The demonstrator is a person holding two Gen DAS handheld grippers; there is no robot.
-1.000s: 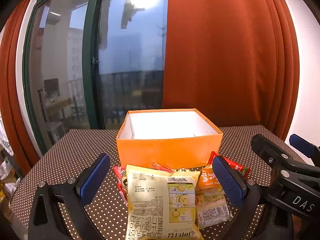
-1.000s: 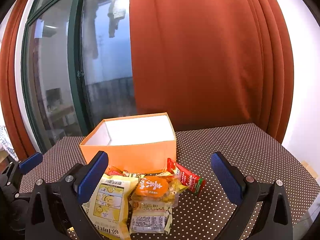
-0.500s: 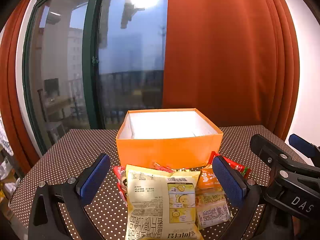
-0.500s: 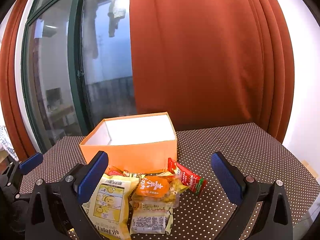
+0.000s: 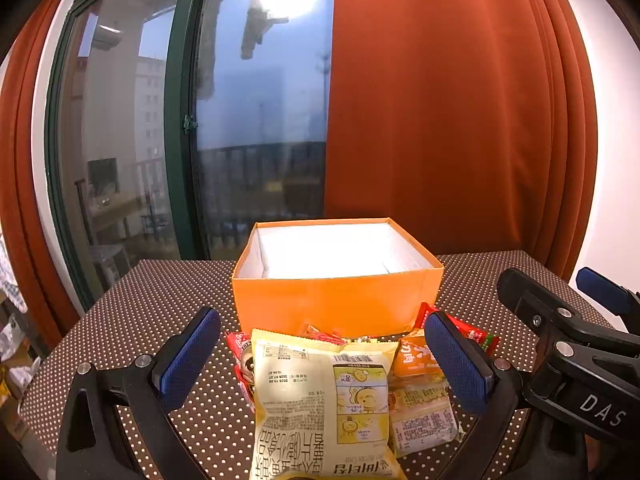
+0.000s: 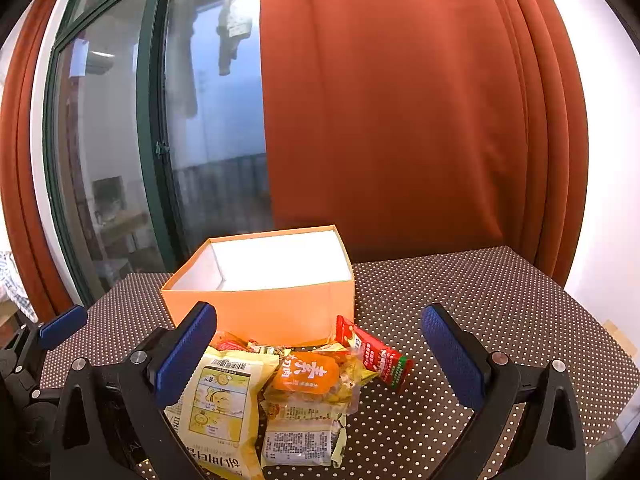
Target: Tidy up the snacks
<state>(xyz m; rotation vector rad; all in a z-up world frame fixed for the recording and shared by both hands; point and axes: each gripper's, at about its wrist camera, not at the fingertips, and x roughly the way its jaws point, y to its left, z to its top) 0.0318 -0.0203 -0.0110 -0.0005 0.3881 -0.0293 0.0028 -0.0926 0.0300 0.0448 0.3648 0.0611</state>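
An open orange box [image 5: 336, 300] [image 6: 272, 312] with a white inside stands on the dotted table. A pile of snacks lies in front of it: a big yellow packet [image 5: 320, 404] [image 6: 220, 408], an orange packet [image 5: 412, 360] [image 6: 308, 372], a red stick packet [image 5: 476, 334] [image 6: 376, 356] and a clear-wrapped one [image 6: 304, 436]. My left gripper [image 5: 322, 360] is open, its blue pads either side of the yellow packet, not touching it. My right gripper [image 6: 320, 360] is open over the pile. The right gripper's body [image 5: 568, 344] shows at the left view's right edge.
The brown polka-dot table [image 6: 480, 304] has bare cloth to the right of the box and to its left [image 5: 160, 300]. Behind the table hang rust-red curtains [image 6: 400, 120] and stands a green-framed glass door [image 5: 188, 120]. A white wall [image 6: 600, 200] is at the right.
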